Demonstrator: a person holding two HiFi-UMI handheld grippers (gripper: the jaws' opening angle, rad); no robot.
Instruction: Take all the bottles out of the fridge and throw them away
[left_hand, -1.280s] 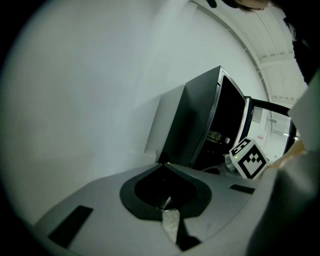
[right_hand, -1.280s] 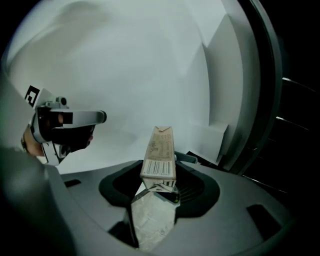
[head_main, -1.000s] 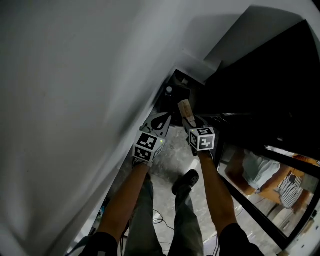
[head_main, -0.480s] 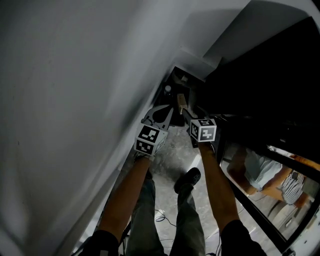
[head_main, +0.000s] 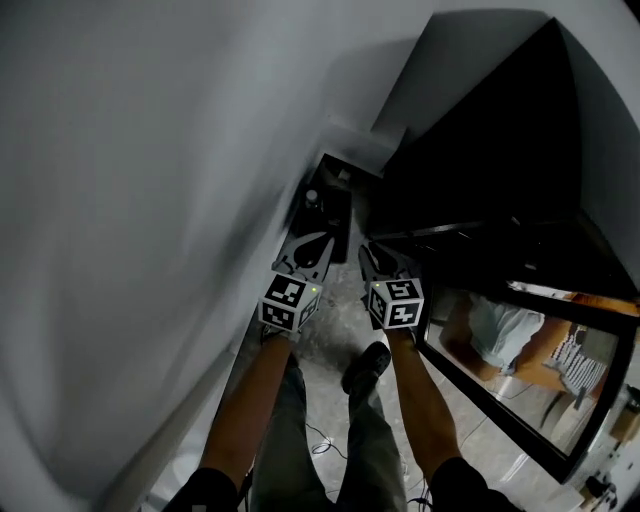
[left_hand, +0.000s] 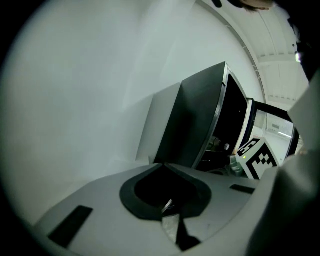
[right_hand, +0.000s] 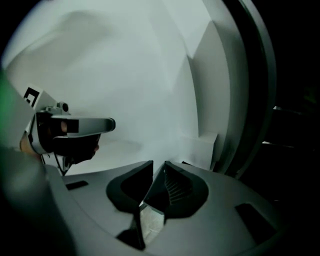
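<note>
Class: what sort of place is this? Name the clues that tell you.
Probably a corner of an indoor room, perhaps a lab. A tall black glass-doored fridge stands beside a plain white wall, on a grey marbled floor with loose thin cables.

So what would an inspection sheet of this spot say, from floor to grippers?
Surface: grey mottled floor, a shoe on it.
Job's things: no bottle seen; dark fridge at right, inside too dark to read.
Clutter: dark bin-like thing by the wall.
Grippers: left gripper shut, empty; right gripper jaws have just been closing, slightly apart, nothing between.
Cables: thin cables by the feet.
Surroundings: white wall at left; glass door with reflections.
</note>
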